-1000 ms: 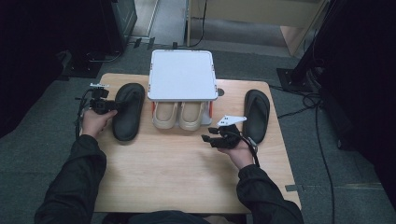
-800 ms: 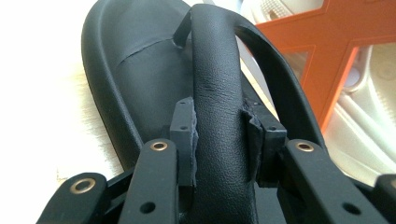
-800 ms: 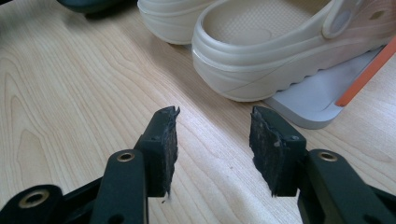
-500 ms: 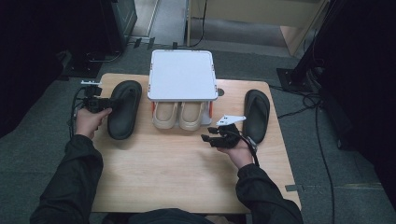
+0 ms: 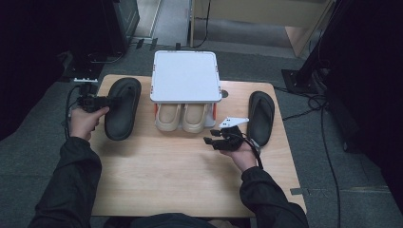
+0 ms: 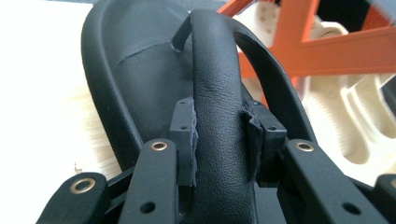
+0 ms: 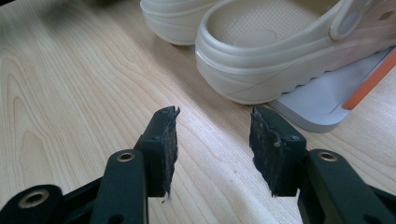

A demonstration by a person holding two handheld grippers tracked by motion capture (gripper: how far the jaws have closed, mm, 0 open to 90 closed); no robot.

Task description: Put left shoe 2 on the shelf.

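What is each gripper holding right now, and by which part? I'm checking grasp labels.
The left gripper is shut on the black sandal, pinching its upper strap. The right gripper is open over the table, holding nothing.

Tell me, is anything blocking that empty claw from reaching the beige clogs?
Nothing visible does. The right claw stands open over bare table, and the nearest beige clog lies just ahead with only wood between.

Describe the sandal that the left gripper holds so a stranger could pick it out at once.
Start at the white shoe rack at the back middle of the wooden table; beige clogs sit under it. The black sandal lies left of the rack. Unlike the other black sandal on the right, its strap is pinched by the left gripper.
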